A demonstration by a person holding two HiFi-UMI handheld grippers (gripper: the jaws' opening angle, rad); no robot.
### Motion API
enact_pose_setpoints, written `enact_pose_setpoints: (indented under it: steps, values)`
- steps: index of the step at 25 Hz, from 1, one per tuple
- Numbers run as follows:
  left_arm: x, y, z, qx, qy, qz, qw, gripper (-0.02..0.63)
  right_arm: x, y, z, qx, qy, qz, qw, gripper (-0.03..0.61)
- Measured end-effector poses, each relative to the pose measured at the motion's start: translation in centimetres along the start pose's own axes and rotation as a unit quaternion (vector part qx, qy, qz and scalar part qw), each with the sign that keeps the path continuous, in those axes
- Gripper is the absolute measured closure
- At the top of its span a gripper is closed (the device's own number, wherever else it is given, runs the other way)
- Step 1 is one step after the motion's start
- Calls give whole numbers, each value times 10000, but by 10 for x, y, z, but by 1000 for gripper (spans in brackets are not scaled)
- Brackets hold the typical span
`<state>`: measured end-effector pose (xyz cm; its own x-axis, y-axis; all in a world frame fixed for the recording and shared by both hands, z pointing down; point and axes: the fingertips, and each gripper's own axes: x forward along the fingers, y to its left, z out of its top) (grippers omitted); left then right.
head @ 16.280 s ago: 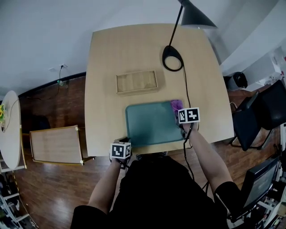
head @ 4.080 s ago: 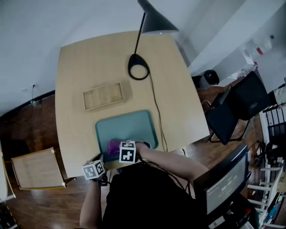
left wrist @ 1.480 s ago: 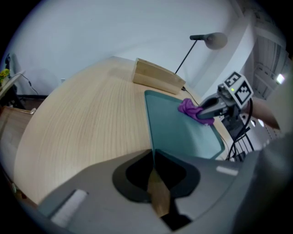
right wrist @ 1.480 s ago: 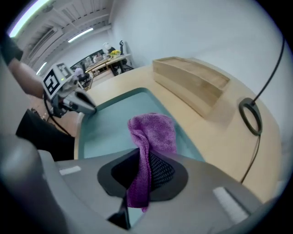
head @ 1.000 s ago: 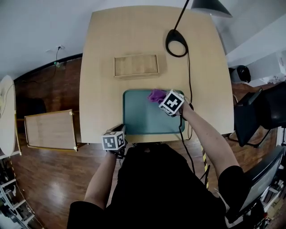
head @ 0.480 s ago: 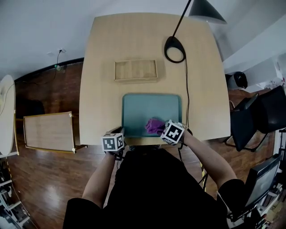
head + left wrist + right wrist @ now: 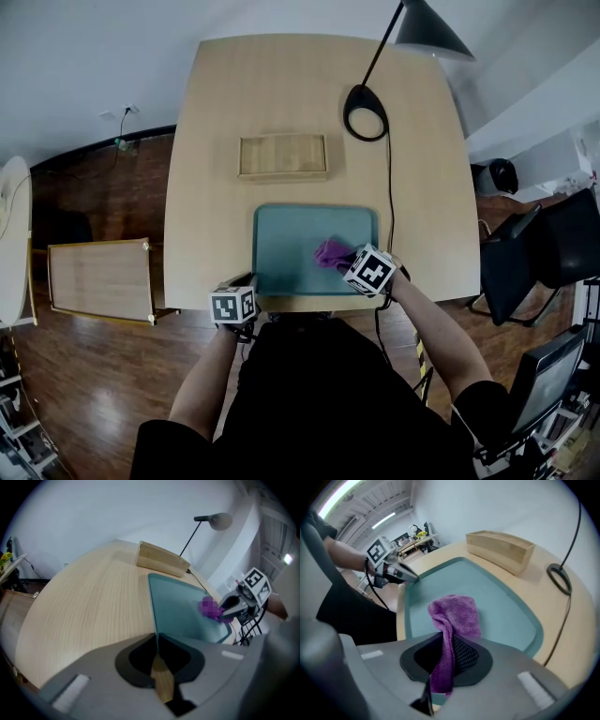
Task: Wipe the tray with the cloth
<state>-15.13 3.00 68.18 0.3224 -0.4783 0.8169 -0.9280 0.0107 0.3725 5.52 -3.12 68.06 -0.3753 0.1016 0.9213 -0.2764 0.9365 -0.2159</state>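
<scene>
A teal tray (image 7: 291, 246) lies near the table's front edge. My left gripper (image 7: 247, 281) is shut on the rim at the tray's near left corner; in the left gripper view the tray (image 7: 176, 606) runs edge-on into the jaws of the left gripper (image 7: 157, 654). A purple cloth (image 7: 330, 251) rests on the right half of the tray floor. My right gripper (image 7: 347, 260) is shut on the cloth. In the right gripper view the cloth (image 7: 457, 613) spills forward from the right gripper (image 7: 442, 667) onto the tray (image 7: 506, 606).
A shallow wooden box (image 7: 282, 156) sits beyond the tray. A black lamp base (image 7: 364, 99) stands at the far right, its cord (image 7: 389, 206) running down past the tray's right side. Bare tabletop (image 7: 211, 187) lies to the left of the tray.
My right gripper dragged the cloth from the tray's far right corner to its near edge, then back toward the middle right. The left gripper stayed on the tray's corner.
</scene>
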Motion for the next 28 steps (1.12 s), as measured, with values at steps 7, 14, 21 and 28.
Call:
enact_pose_setpoints:
  steps: [7, 14, 21, 28]
  values:
    - [-3, 1, 0, -44, 4, 89, 10000, 571, -23, -108, 13, -63, 209, -942, 9953, 529]
    - [-4, 3, 2, -103, -39, 159, 9998, 572, -30, -113, 20, -349, 376, -974, 9939, 531]
    - [-4, 6, 2, -104, -67, 115, 9999, 572, -17, -46, -22, -98, 451, -487, 9977, 531]
    - [-1, 7, 0, -212, -162, 73, 9996, 574, -17, 22, -33, -126, 302, -181, 9993, 531]
